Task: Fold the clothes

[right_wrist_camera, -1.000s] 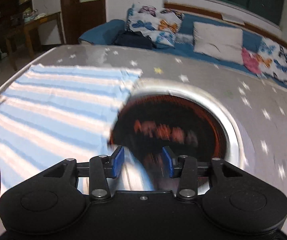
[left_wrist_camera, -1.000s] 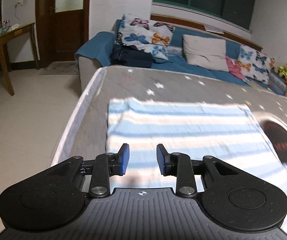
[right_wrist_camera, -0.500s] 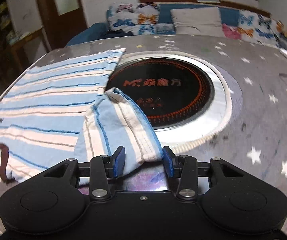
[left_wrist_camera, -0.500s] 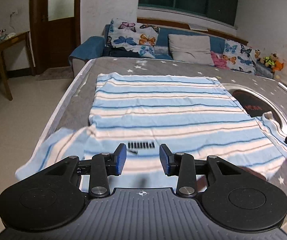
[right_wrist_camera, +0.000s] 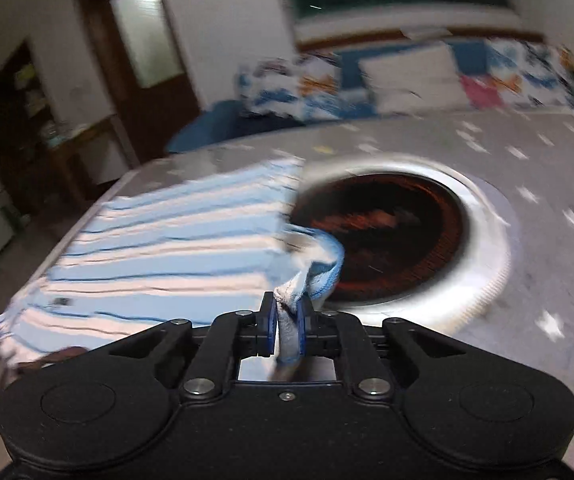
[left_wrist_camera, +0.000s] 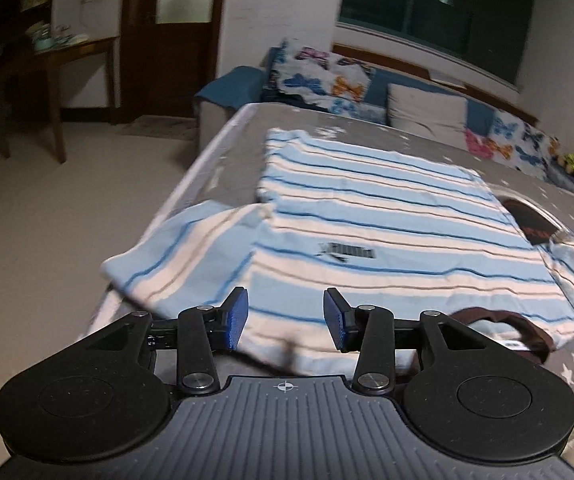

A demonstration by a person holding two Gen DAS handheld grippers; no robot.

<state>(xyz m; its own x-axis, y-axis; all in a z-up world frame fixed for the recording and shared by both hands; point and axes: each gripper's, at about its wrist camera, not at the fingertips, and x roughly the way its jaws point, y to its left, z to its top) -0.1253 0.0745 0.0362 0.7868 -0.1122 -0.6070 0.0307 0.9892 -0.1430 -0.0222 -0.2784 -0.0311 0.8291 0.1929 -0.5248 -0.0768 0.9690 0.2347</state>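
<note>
On the grey star-print table (left_wrist_camera: 223, 148) the striped T-shirt (left_wrist_camera: 387, 216) lies spread flat, its left sleeve (left_wrist_camera: 175, 256) hanging over the near edge and its brown collar (left_wrist_camera: 499, 320) toward you. Your right gripper (right_wrist_camera: 287, 322) pinches the right sleeve (right_wrist_camera: 311, 264) where it bunches beside the round black cooktop (right_wrist_camera: 391, 228). Your left gripper (left_wrist_camera: 285, 316) hovers with its jaws wide and nothing between them, above the shoulder. That pinch looks shallow: if you lift fast, the cloth may slip out. Pull sideways without the left pinning the body and the whole shirt could slide, dragging the overhanging sleeve off the table.
</note>
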